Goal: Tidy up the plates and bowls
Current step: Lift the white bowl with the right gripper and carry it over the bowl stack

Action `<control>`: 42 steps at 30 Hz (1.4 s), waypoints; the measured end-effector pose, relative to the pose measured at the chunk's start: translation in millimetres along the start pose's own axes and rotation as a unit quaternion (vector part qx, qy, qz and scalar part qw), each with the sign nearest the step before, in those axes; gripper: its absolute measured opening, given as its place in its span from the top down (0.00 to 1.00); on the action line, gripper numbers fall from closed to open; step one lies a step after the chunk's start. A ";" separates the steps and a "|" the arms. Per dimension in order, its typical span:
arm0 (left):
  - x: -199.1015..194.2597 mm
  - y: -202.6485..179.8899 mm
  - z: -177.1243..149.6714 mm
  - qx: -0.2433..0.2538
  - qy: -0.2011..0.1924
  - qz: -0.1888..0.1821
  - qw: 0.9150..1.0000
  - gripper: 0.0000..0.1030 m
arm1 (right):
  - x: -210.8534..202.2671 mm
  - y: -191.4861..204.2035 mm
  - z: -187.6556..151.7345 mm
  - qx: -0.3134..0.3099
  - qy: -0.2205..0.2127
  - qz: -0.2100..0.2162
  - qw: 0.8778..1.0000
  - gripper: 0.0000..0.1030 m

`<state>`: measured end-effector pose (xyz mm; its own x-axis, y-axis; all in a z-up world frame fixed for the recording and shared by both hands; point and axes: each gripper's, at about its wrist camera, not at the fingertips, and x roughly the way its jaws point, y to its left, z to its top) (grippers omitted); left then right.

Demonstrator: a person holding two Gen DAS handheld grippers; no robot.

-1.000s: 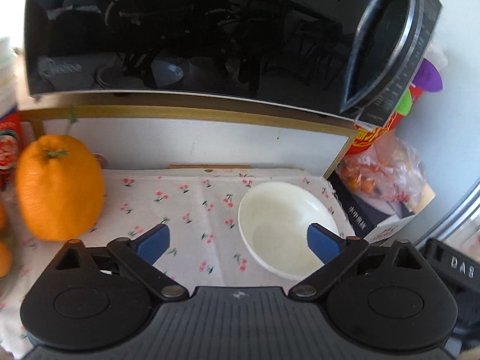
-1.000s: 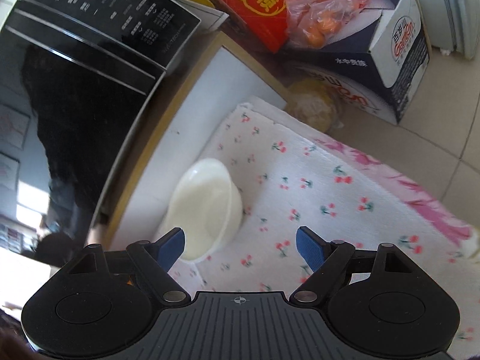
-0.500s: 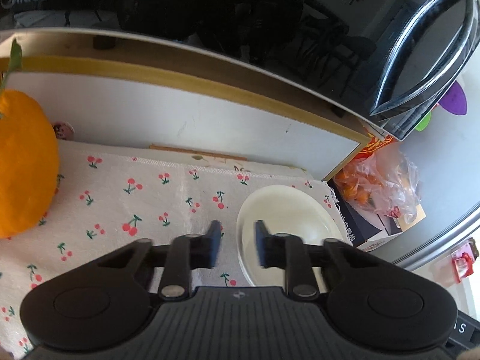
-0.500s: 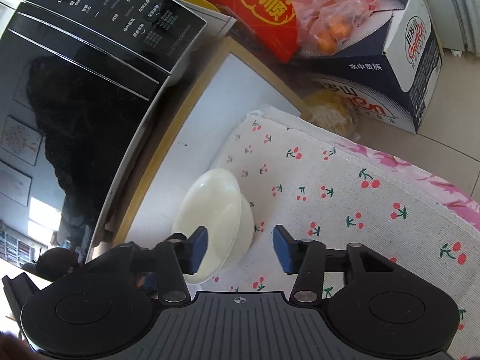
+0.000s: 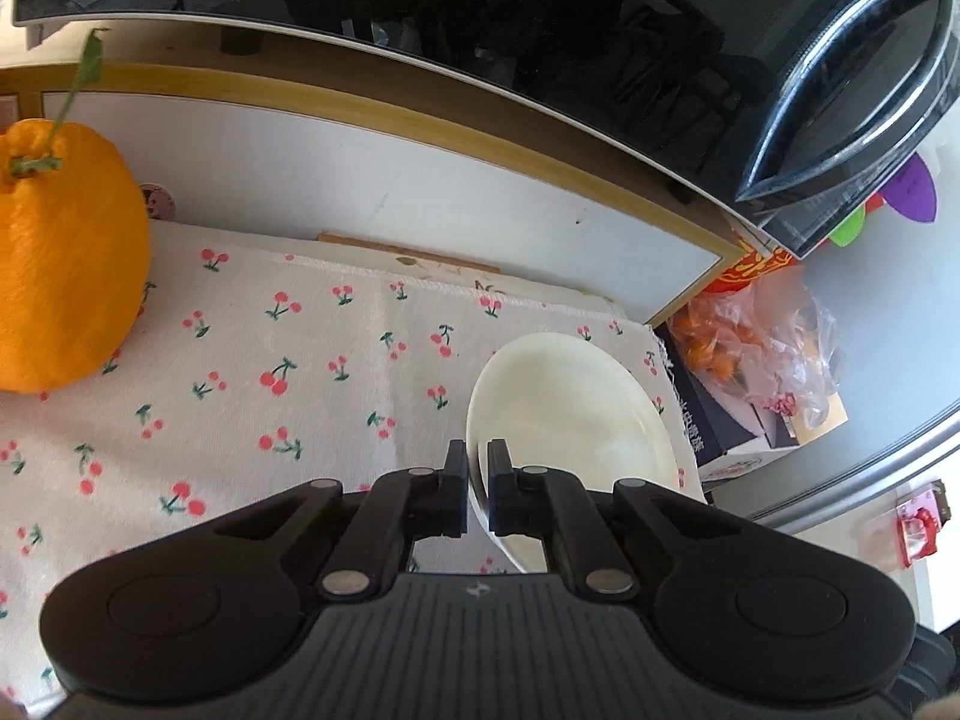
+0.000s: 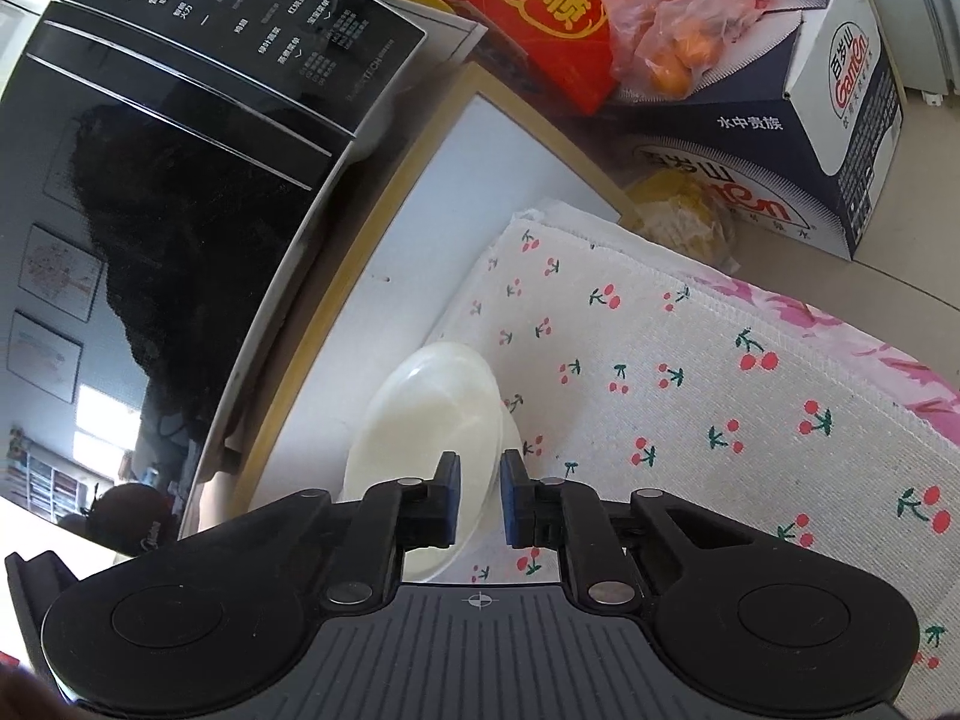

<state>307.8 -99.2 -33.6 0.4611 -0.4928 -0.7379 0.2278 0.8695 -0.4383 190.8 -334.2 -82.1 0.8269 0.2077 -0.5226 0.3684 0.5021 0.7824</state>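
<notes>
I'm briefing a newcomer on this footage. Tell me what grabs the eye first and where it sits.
A large bright orange citrus fruit with stem and leaf stands at the left on the cherry-print cloth. A shallow white ceramic bowl sits at the cloth's right end, its rim pinched by both the left gripper and right gripper. A glossy black microwave looms behind.

Bowl [image 5: 576,408]: white, smooth, glossy, looked ceramic or hard plastic; could not tell which. Cherry-print cloth [image 5: 288,396]: woven, matt, coarse weave visible in right wrist view. Microwave [image 5: 480,6]: black door, mirror-glossy, reflecting the room; chrome-like handle strip. Shelf panel [image 5: 360,180] behind the cloth: matt white with wood-coloured edge. Large orange fruit [image 5: 60,276], far left: dimpled, dull rind. Bag of small oranges [image 6: 678,18]: thin, crinkled, clear plastic. Carton [image 6: 840,96]: printed cardboard, slight sheen. Left gripper [image 5: 478,474] and right gripper [image 6: 480,486]: matt black plastic, blue pads.
</notes>
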 end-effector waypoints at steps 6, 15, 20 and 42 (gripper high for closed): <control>-9.8 -1.5 -2.5 -0.001 -0.007 0.000 1.000 0.94 | -9.4 6.0 1.0 -0.008 0.003 0.012 1.000 0.90; -29.3 -14.1 -5.7 0.007 -0.024 0.009 1.000 0.94 | -33.4 18.0 2.4 -0.017 0.001 0.032 0.999 0.90; -41.4 -21.7 -10.3 0.010 -0.033 0.007 0.999 0.94 | -51.5 21.6 3.8 -0.022 0.000 0.040 0.999 0.90; -85.6 -59.1 -68.2 0.004 -0.027 -0.006 1.000 0.93 | -138.8 11.6 12.8 -0.075 0.024 0.015 0.997 0.89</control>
<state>196.4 -110.7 20.6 0.5035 -0.5010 -0.7039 0.2405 0.8638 -0.4427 85.8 -367.9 3.9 0.8141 0.2624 -0.5181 0.2734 0.6139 0.7405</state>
